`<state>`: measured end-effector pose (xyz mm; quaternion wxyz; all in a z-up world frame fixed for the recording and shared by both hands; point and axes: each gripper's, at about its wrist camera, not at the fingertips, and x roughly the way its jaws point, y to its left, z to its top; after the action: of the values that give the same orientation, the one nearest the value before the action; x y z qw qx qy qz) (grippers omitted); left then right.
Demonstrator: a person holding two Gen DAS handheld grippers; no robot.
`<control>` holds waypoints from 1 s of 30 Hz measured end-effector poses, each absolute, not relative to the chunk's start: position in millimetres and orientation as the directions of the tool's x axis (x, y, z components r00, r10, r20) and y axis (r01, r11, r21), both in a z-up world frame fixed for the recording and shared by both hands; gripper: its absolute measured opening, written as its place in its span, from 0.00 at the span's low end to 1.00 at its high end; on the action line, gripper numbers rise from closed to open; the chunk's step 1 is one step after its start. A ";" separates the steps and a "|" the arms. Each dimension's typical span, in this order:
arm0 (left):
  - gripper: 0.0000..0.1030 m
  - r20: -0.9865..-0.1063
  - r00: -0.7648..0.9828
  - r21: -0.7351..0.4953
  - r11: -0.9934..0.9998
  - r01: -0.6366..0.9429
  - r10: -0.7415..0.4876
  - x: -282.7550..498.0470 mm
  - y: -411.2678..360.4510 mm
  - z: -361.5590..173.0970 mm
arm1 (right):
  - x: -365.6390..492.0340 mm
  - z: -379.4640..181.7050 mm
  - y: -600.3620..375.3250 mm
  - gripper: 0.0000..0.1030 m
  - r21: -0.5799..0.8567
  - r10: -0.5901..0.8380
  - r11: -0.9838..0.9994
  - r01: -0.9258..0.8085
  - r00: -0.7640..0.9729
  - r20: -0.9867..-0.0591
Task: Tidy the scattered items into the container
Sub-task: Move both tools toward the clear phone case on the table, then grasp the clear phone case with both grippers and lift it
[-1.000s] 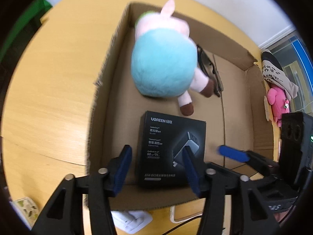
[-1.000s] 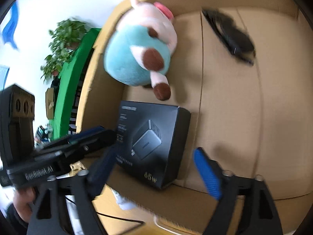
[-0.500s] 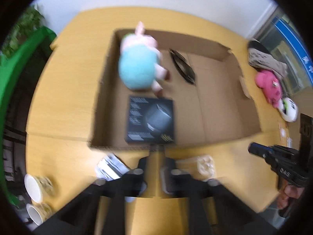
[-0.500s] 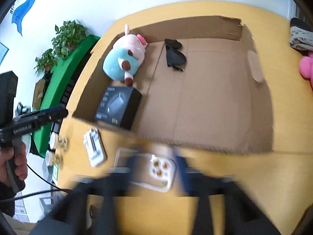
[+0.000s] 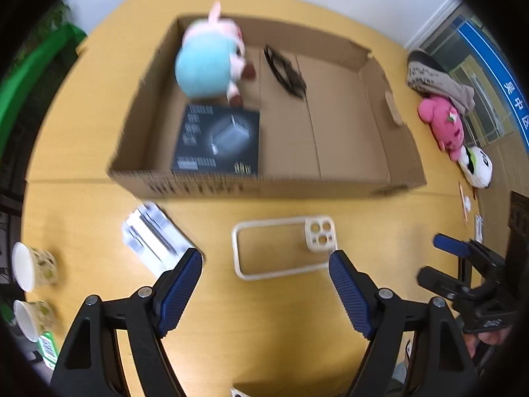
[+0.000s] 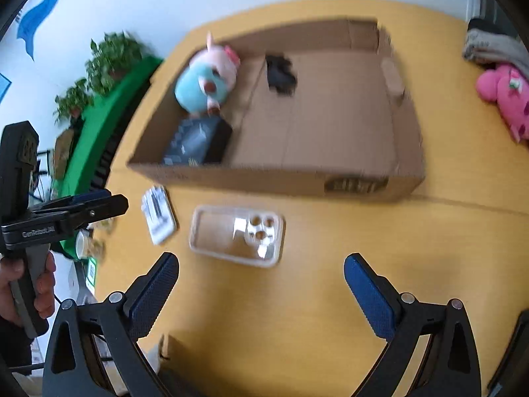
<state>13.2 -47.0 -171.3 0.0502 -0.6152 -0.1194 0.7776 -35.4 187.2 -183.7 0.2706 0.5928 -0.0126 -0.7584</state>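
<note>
I have both grippers above the front part of the desk (image 5: 82, 152), pointing steeply down, and neither one holds anything. The left gripper (image 5: 266, 292) has its jaws opening, with only bare desk between them; the right gripper (image 6: 261, 292) has its jaws opening too, already very wide, and nothing is between them.

The cardboard box (image 5: 264, 187) stands in the middle of the desk. Inside it, at its left end, I see the plush pig (image 5: 208, 63) against the far wall and the black carton (image 5: 216, 139) against the near wall, with the dark glasses (image 5: 284, 72) near the middle of the floor.

Outside the box, just before its near wall, the clear phone case (image 5: 284, 248) lies flat on the desk, and the white packet (image 5: 153, 238) lies to the left of it, near the left gripper. Near the right edge of the desk a pink plush toy (image 5: 444, 125) and a white ball (image 5: 477, 167) are also waiting.

I judge that I am between two items, choosing the next one. The phone case is nearest to both grippers. It is thin and flat, so I think the jaws must come down over its long sides and close on the rim, then lift it over the near wall of the box
</note>
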 end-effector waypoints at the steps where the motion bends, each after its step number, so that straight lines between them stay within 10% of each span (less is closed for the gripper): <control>1: 0.77 -0.943 -0.224 -0.267 -0.962 0.063 0.247 15.1 -47.3 -180.0 | -34.0 -194.5 183.1 0.98 0.332 -0.413 -0.850 0.409 -0.125 -0.902; 7: 0.77 -0.923 -0.149 -0.346 -0.934 -0.088 0.355 17.0 -39.1 -219.4 | -27.2 -238.9 154.9 0.98 0.269 -0.385 -0.761 0.591 -0.078 -0.920; 17: 0.77 -0.978 -0.111 -0.049 -0.713 -0.699 0.175 22.9 15.5 -263.7 | -14.5 -271.9 91.3 0.98 -0.002 -0.301 -0.244 0.970 -0.078 -0.951; 30: 0.77 -0.979 -0.045 -0.071 -0.538 -0.840 0.198 -0.8 28.8 -306.6 | -21.1 -316.6 89.8 0.98 -0.005 -0.260 0.045 0.999 0.007 -0.965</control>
<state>-0.8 28.8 -306.6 0.3900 -0.5706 0.2813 0.6657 -21.1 89.8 -316.6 0.5728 0.4187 0.4410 -0.5496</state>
